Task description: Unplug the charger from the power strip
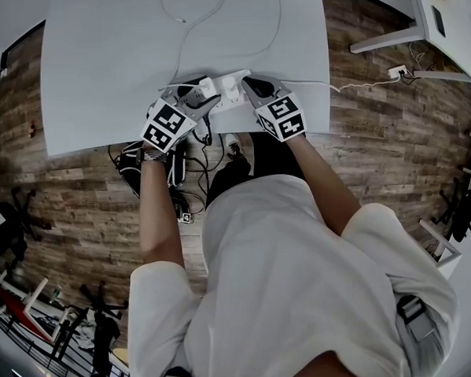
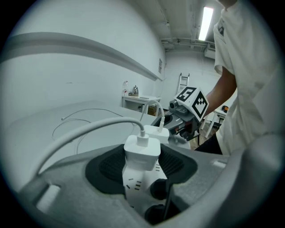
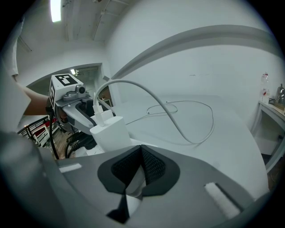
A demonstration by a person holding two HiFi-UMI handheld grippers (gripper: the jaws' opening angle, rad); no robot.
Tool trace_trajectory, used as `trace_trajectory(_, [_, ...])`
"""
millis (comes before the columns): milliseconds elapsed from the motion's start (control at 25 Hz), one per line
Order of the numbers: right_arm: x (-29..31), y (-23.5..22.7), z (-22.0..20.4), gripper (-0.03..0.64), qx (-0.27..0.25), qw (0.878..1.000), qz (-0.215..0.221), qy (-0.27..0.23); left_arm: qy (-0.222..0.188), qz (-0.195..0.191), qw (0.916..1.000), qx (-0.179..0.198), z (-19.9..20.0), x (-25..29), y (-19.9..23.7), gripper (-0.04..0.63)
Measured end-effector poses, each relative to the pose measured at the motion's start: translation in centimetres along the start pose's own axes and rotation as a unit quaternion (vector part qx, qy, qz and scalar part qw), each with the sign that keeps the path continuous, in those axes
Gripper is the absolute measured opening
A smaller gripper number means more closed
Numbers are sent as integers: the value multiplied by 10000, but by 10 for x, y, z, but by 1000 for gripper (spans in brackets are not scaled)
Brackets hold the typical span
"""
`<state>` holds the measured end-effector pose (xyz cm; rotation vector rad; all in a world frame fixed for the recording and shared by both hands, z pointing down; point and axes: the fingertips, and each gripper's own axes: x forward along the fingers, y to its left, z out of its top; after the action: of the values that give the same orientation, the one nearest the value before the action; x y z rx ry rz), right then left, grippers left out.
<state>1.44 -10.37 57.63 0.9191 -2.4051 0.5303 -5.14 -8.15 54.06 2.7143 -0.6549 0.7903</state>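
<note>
On the head view, the power strip (image 1: 234,95) lies near the lower edge of the white table (image 1: 119,64), just above centre frame, with my two grippers meeting it from either side. The left gripper (image 1: 203,99) comes in from the lower left and the right gripper (image 1: 249,82) from the lower right, both angled down toward the strip.

On the left gripper view, the charger (image 2: 142,151) sits at centre frame, plugged upright into the strip, and its white cable (image 2: 89,131) arcs away to the left over the table. My left fingers (image 2: 109,167) stand fairly wide with the charger between them. The dark pads look to be pressed against both of its sides, so I read this as a grip on the charger. Two black plugs (image 2: 156,190) sit in the strip just below the charger, nearer the camera. A second charger (image 2: 156,132) stands in the strip just behind the first.

On the right gripper view, my right fingers (image 3: 153,167) are drawn almost together at lower centre. They pinch a narrow white part, which by the head view is the right end of the strip. From this side the second charger is the nearer of the two, left of centre, with the left gripper's marker cube at the far left.
</note>
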Motion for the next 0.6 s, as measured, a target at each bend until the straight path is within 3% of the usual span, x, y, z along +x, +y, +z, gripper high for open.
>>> trace_trajectory(120, [-1, 0, 1, 3, 5, 10000, -3, -9, -118, 52, 9995, -285, -5, -7, 5, 238])
trace_trajectory(320, [0, 0, 0, 3, 2, 10000, -26, -22, 92, 119, 9997, -203, -22, -12, 5, 258])
trace_trajectory(600, [0, 1, 1, 3, 10, 10000, -49, -13, 65, 283, 9983, -505, -30, -21, 10, 296])
